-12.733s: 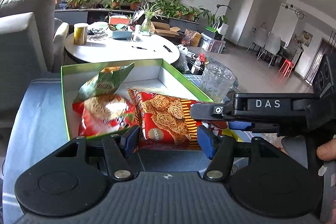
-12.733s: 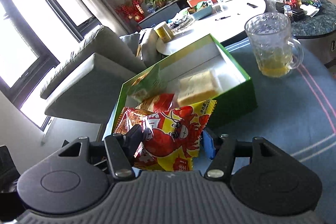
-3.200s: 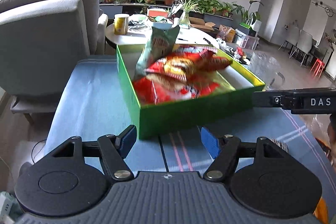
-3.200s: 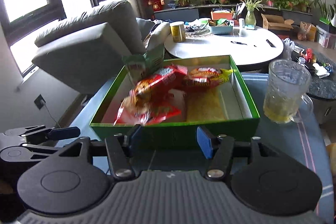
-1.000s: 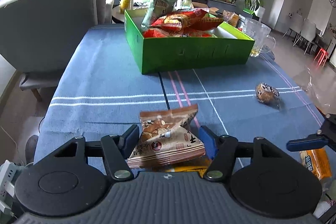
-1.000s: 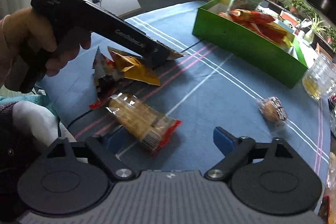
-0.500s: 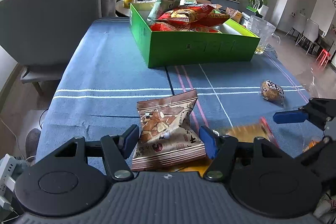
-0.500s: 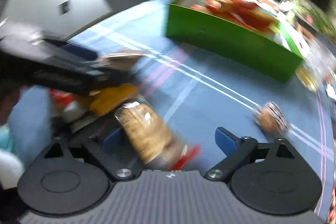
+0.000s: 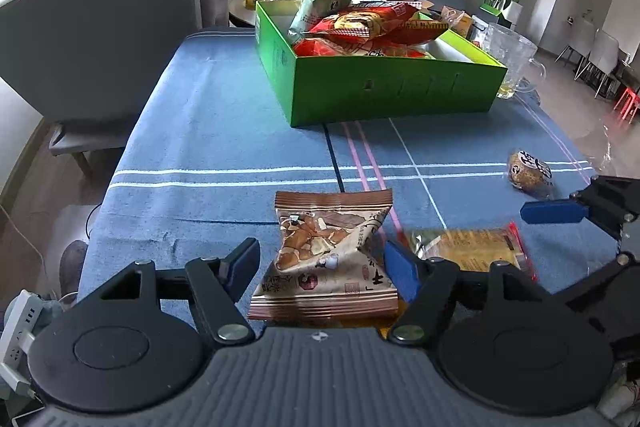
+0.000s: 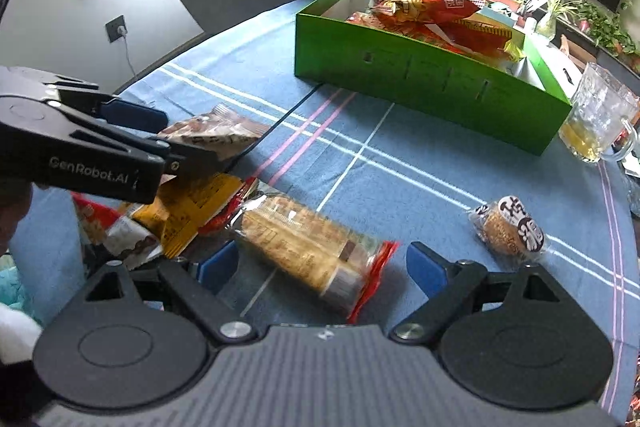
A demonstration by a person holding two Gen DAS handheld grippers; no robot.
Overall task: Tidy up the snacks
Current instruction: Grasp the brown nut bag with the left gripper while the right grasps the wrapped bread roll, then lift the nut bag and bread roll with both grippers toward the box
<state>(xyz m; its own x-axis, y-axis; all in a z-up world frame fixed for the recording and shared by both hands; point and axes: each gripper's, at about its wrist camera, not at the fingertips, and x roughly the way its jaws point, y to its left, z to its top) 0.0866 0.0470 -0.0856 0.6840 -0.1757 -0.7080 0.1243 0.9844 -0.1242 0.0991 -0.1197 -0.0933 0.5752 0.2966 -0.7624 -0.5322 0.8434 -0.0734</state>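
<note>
A green box (image 9: pixel 392 91) holding several red and green snack bags stands at the far side of the blue tablecloth; it also shows in the right wrist view (image 10: pixel 420 75). My left gripper (image 9: pixel 320 263) is open, its fingers on either side of a brown nut packet (image 9: pixel 328 251) lying on the cloth. My right gripper (image 10: pixel 316 267) is open around a clear cracker pack with red ends (image 10: pixel 308 247). That pack shows in the left wrist view (image 9: pixel 468 247). A small round wrapped cake (image 10: pixel 512 227) lies to the right.
A yellow packet (image 10: pixel 192 207) and a red packet (image 10: pixel 92 219) lie under the left gripper body (image 10: pixel 80 151). A glass mug (image 10: pixel 600 115) stands right of the box. A grey sofa (image 9: pixel 100 7) is at the left, a round white table (image 9: pixel 248 1) behind.
Both grippers left the box and came to the near table edge. In the last second the left gripper closed in around the nut packet and the right gripper settled around the cracker pack.
</note>
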